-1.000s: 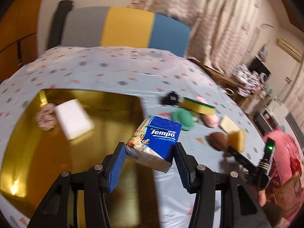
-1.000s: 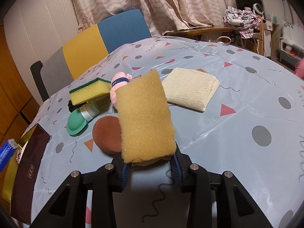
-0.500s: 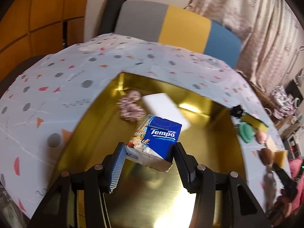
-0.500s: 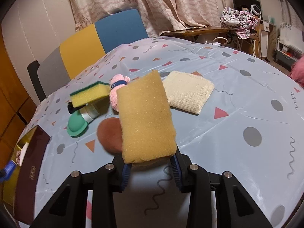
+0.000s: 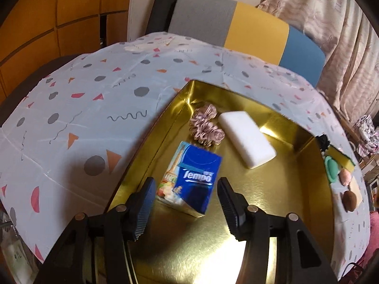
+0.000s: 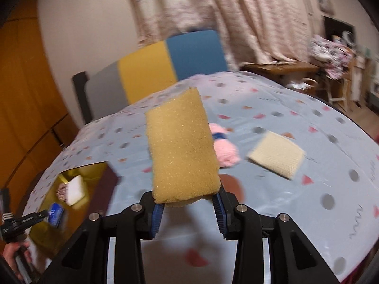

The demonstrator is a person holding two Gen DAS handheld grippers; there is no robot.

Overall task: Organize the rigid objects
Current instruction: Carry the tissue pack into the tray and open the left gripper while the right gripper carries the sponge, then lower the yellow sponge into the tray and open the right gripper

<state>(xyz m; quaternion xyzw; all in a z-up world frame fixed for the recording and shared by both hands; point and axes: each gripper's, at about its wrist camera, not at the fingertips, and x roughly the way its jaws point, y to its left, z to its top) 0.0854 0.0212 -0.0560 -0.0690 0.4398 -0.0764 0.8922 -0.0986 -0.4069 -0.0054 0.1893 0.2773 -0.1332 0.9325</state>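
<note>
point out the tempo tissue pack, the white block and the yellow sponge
tempo tissue pack [image 5: 196,177], left wrist view, on its blue front face
white block [image 5: 246,138], left wrist view, middle of its top
yellow sponge [image 6: 181,146], right wrist view, centre of its broad face

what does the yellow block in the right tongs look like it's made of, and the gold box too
The yellow block looks like open-cell foam sponge: matte, pitted, speckled surface. The gold box has a shiny, mirror-like lining that throws glare; metal or foil-faced card, cannot tell which.

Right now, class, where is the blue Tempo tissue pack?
In the left wrist view, the Tempo tissue pack lies inside the gold tray, between the left gripper's open fingers, just in front of the pink scrunchie.
</note>
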